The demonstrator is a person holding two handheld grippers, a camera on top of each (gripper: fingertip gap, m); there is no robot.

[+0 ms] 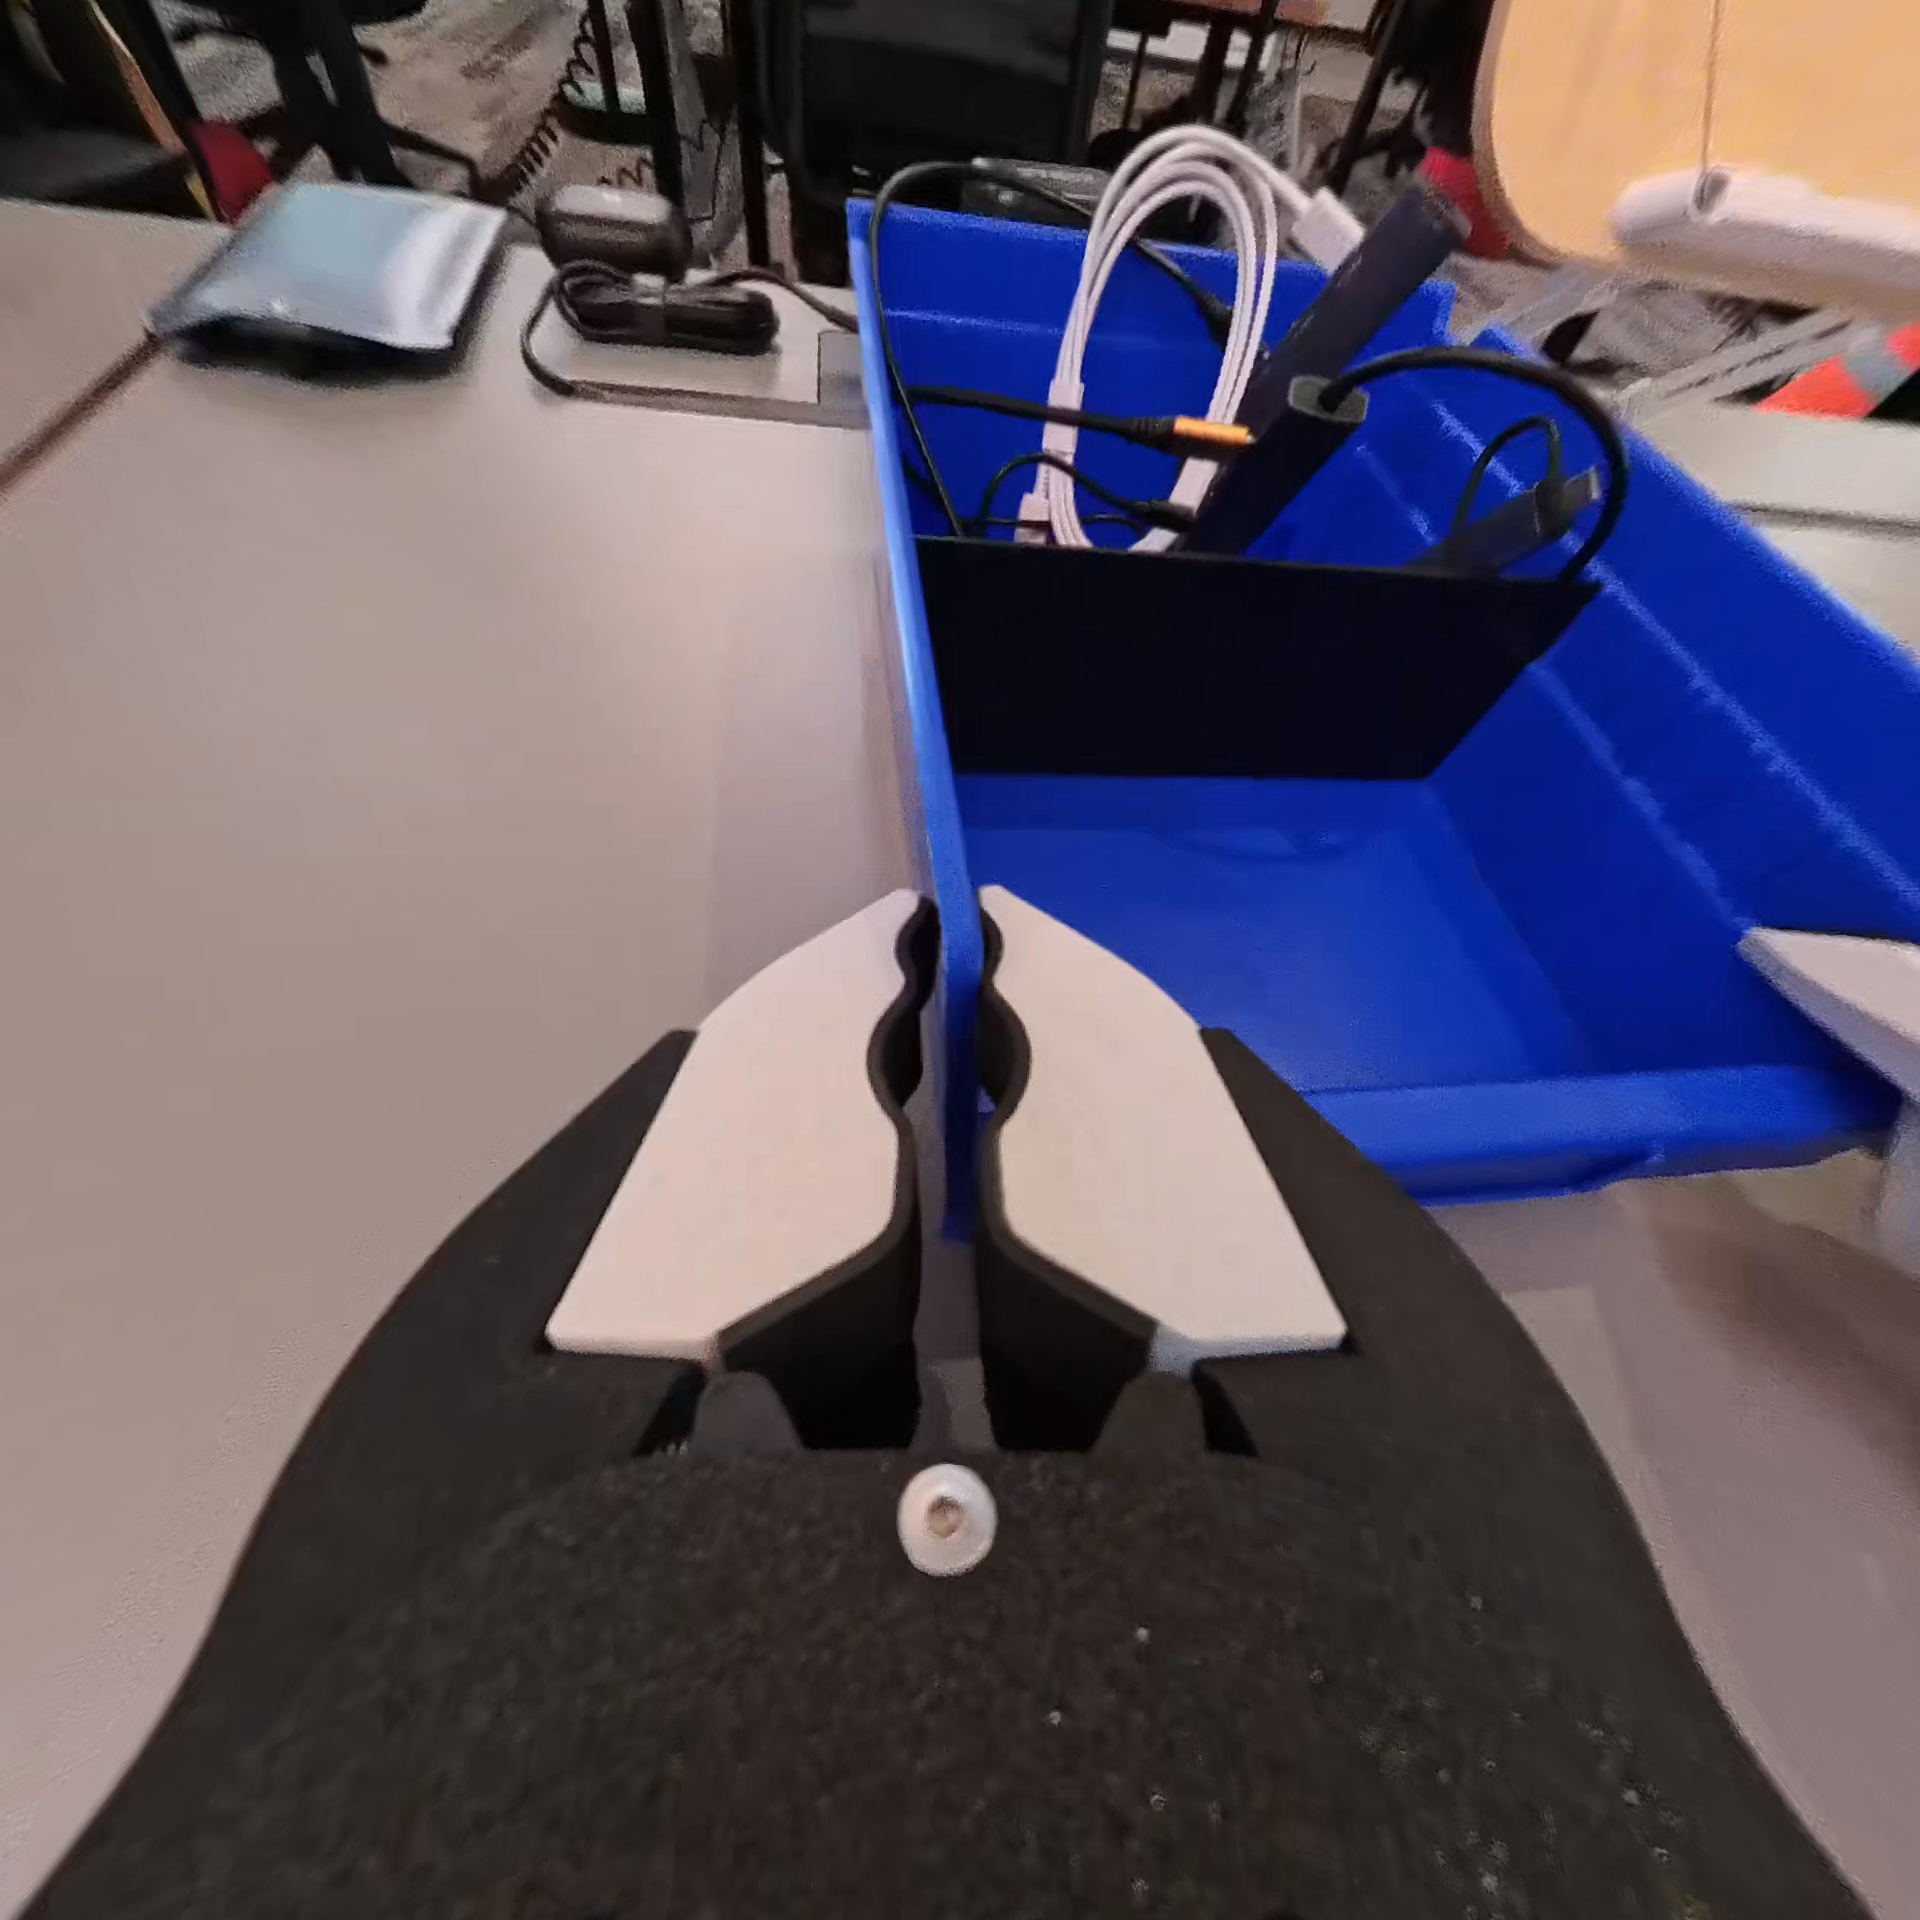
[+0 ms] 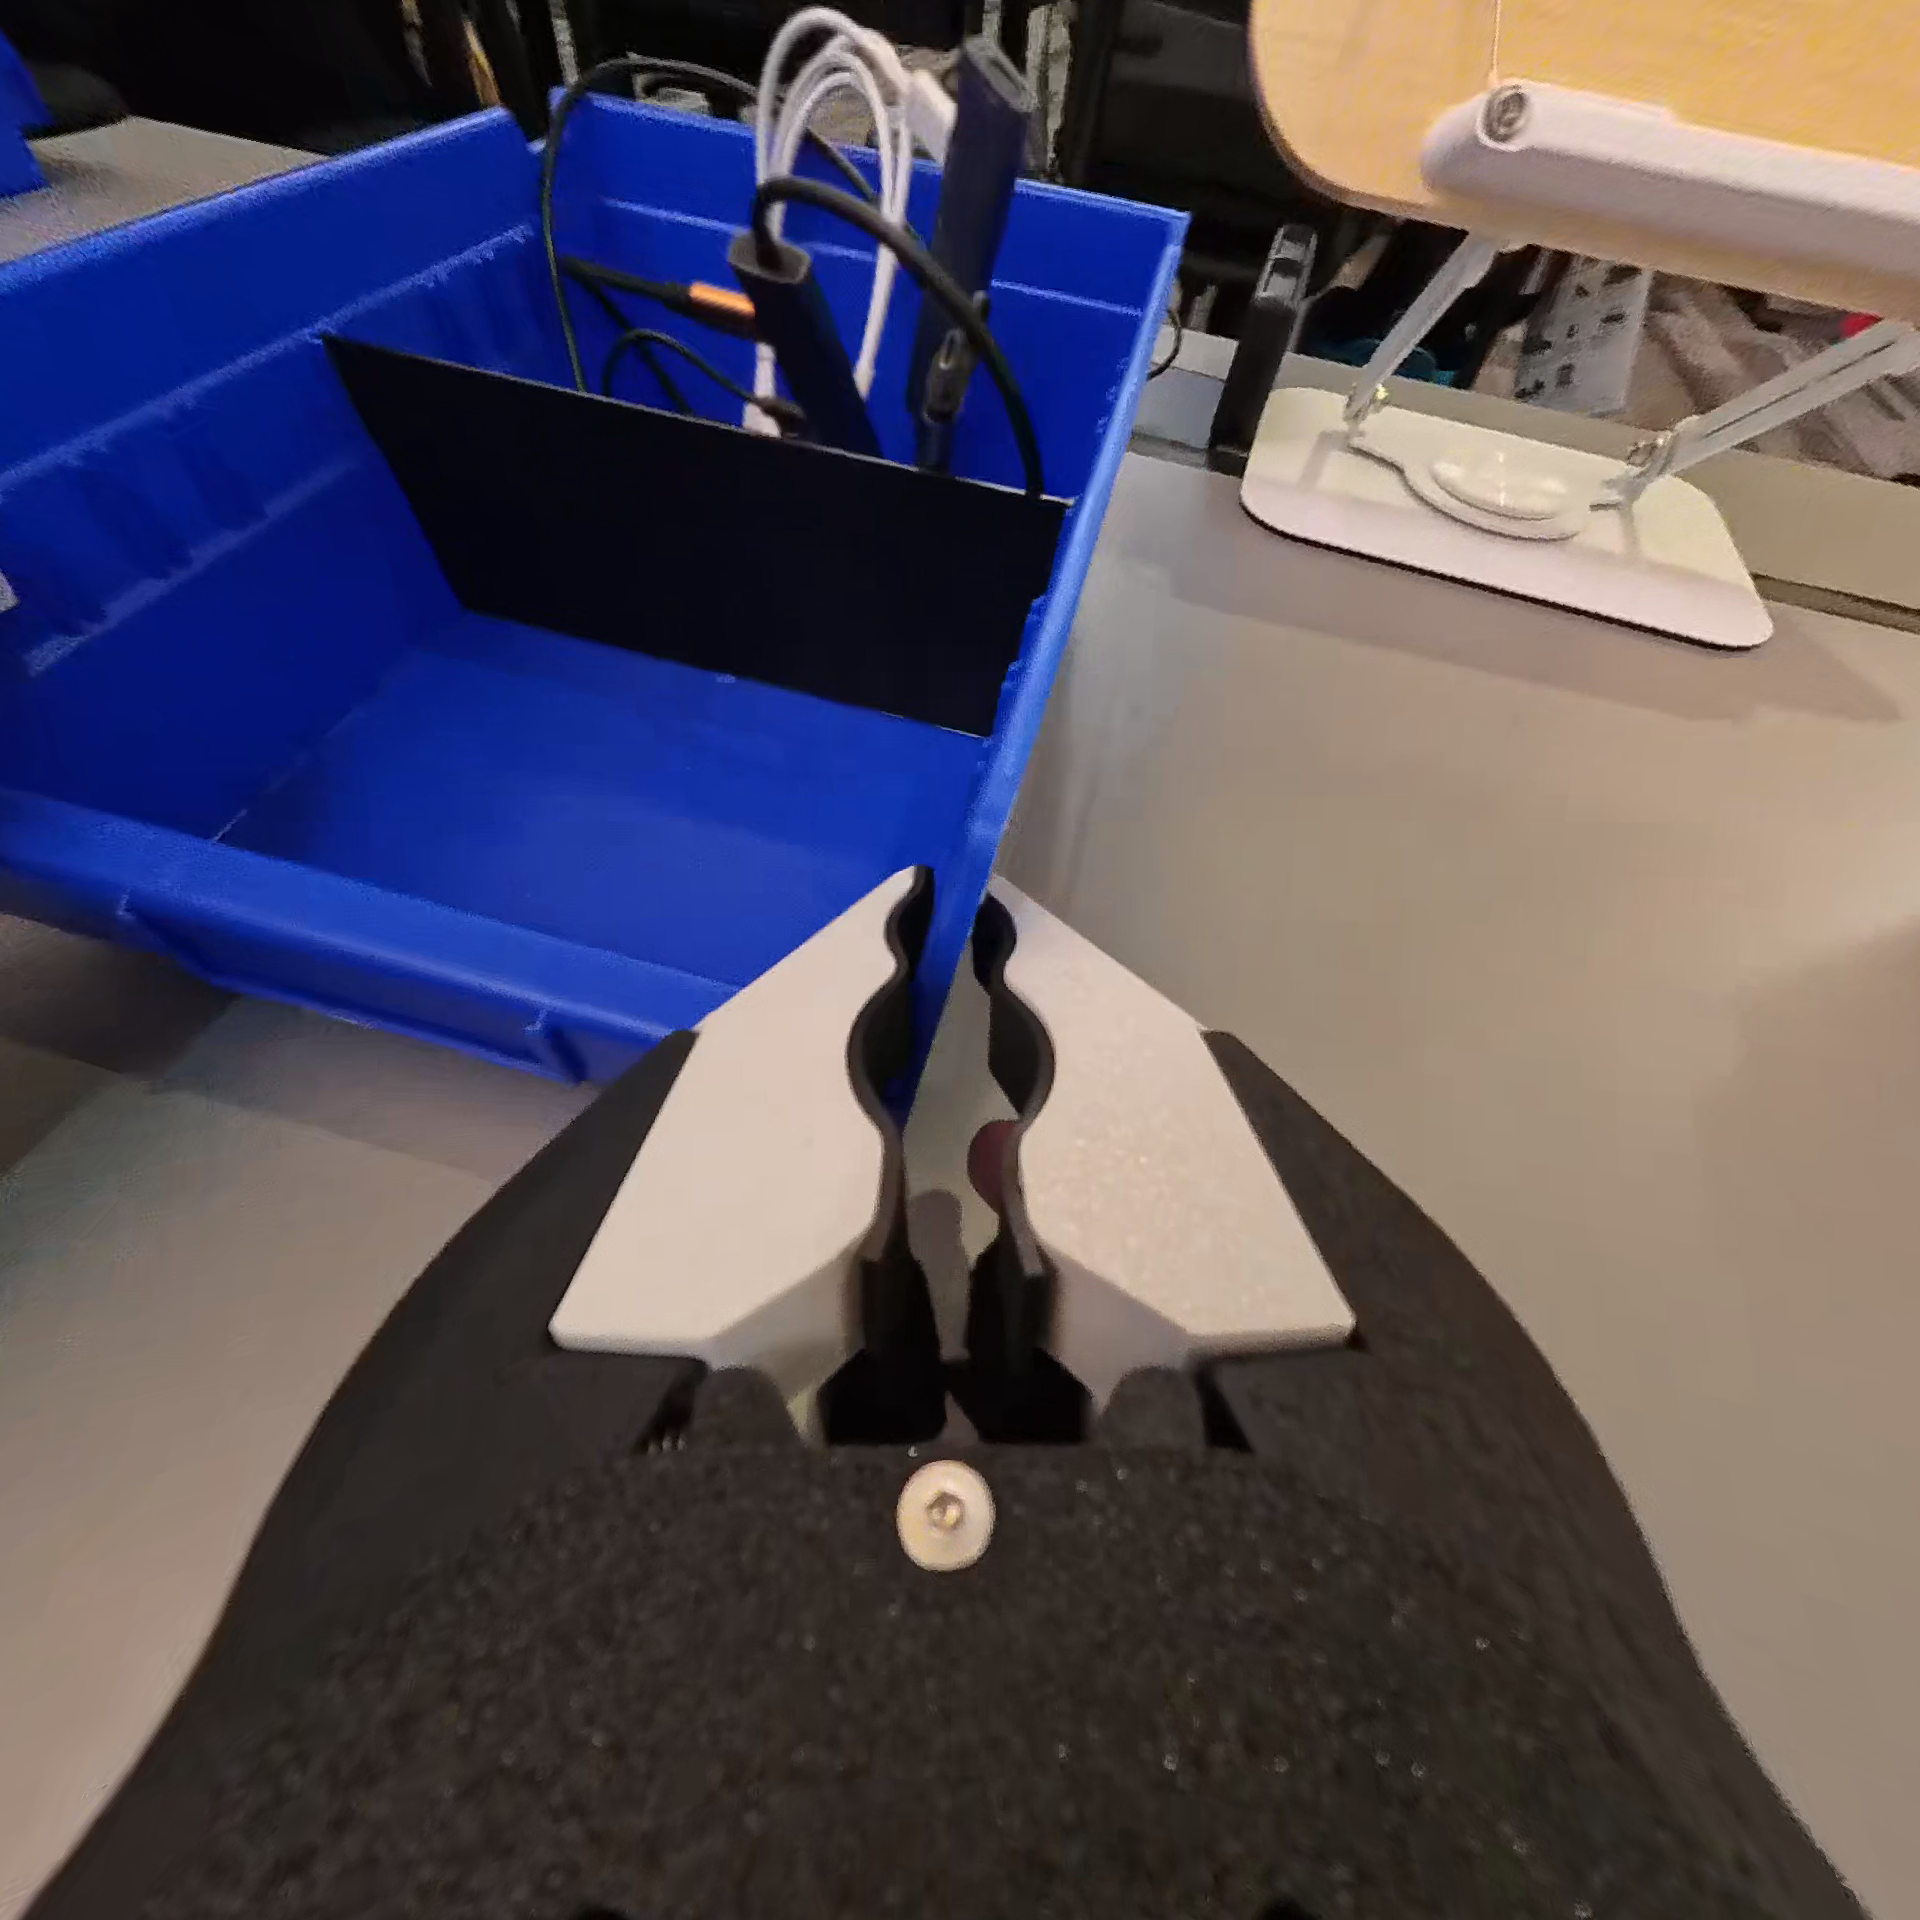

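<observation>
Both grippers pinch the blue plastic bin (image 1: 1299, 935) on the grey surface (image 1: 416, 727) — left gripper (image 1: 958, 914) on its left wall, right gripper (image 2: 951, 904) on the right wall. Uneven pulling could tip it — spilling the white cable coil (image 1: 1143, 343).

We are seeing a grey pouch (image 1: 322, 275) lying on the far part of the table (image 1: 416, 727), beside a dark case (image 1: 613, 223) and black cord (image 1: 665, 312). A white stand (image 2: 1507, 520) is sitting on the table under a pale wooden board (image 2: 1662, 83).
</observation>
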